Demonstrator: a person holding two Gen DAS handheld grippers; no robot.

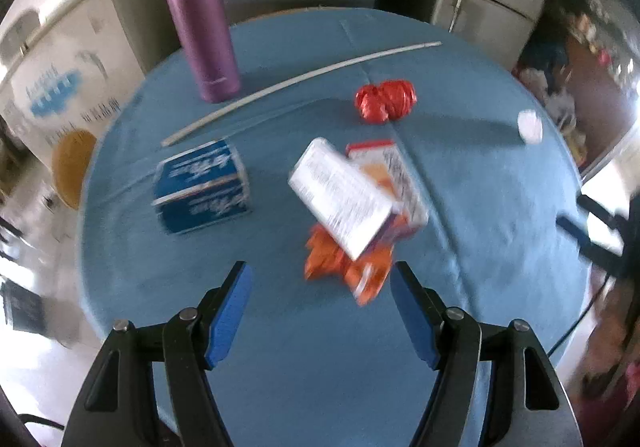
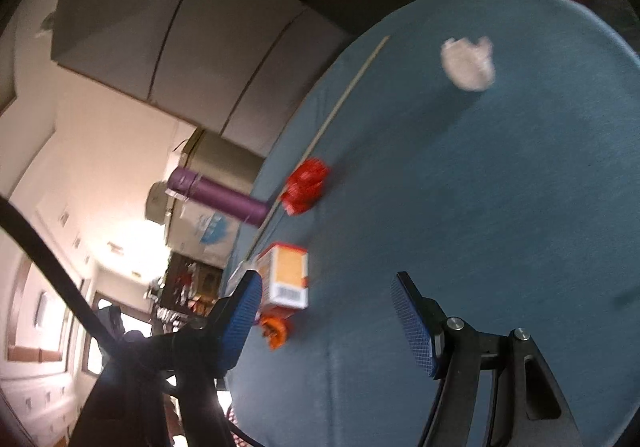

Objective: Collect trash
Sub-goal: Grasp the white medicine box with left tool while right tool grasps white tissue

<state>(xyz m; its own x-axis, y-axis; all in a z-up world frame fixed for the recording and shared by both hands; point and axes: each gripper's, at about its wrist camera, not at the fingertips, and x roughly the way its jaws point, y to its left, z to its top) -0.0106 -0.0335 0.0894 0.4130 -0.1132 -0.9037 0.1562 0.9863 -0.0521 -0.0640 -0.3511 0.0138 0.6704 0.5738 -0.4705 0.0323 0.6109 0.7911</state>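
A round table with a blue cloth carries the trash. Two white-and-orange cartons lean on each other at the middle, over a crumpled orange wrapper. A crumpled red wrapper lies behind them and a white paper ball sits at the right edge. My left gripper is open and empty, just short of the orange wrapper. My right gripper is open and empty over the cloth; its view is tilted and shows one carton, the red wrapper and the paper ball.
A purple flask stands at the back left. A blue tissue pack lies left of the cartons. A long white stick runs across the back of the table. Cabinets and a fridge stand behind the table.
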